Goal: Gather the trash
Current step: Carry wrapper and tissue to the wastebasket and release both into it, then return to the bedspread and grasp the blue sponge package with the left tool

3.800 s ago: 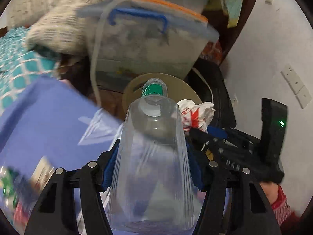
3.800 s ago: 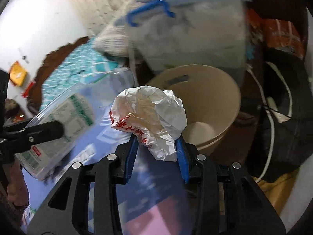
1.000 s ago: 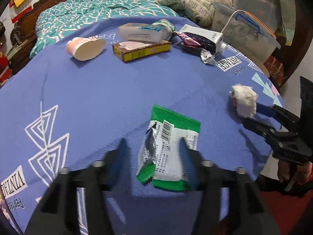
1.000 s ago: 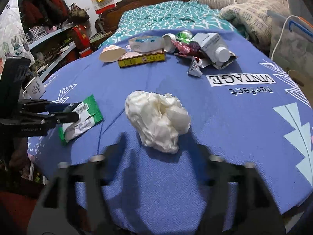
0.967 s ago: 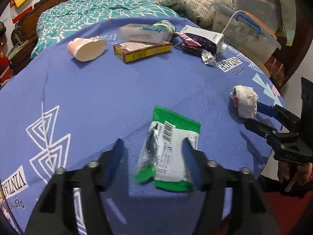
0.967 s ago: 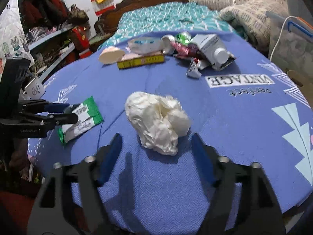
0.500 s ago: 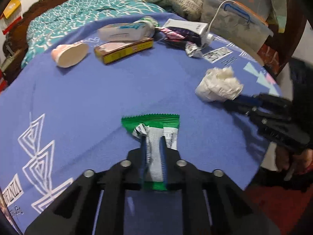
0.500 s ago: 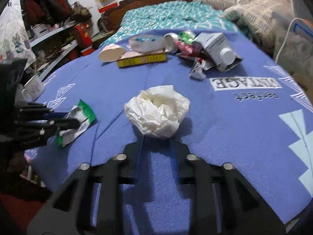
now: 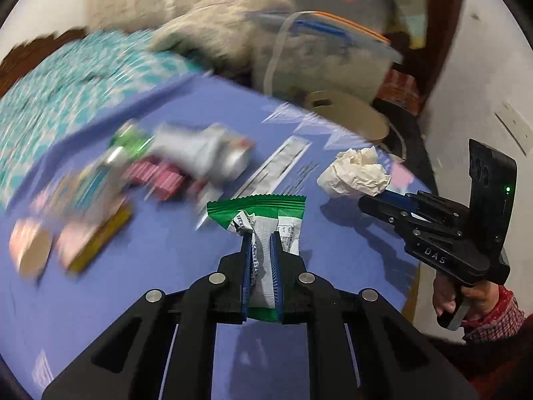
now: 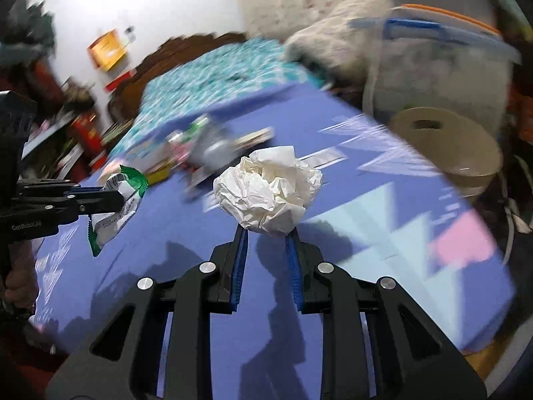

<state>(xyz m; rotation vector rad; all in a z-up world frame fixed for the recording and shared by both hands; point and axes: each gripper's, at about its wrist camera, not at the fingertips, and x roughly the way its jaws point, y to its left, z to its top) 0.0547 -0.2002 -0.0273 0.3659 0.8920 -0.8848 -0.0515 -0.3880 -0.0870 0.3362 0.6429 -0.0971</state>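
Note:
My left gripper (image 9: 261,236) is shut on a green and white snack wrapper (image 9: 266,213), held above the blue tablecloth (image 9: 100,300). The same wrapper (image 10: 116,196) shows at the left of the right wrist view, pinched in the left gripper (image 10: 116,200). My right gripper (image 10: 266,230) is shut on a crumpled white paper ball (image 10: 269,190), lifted off the cloth. In the left wrist view that paper ball (image 9: 356,173) sits at the tip of the right gripper (image 9: 366,196). A tan bin (image 10: 443,146) stands past the table's far right edge, seen also as the bin (image 9: 346,113).
Blurred litter remains on the table (image 9: 186,160): a carton, a yellow box (image 9: 96,246), a pink cup (image 9: 30,250) and wrappers. A clear storage box with a blue handle (image 10: 443,53) sits behind the bin. A bed with teal cover (image 10: 216,73) lies beyond.
Both grippers closed, the left on the wrapper and the right on the paper ball, lifted them off the cloth and swung toward the bin side of the table.

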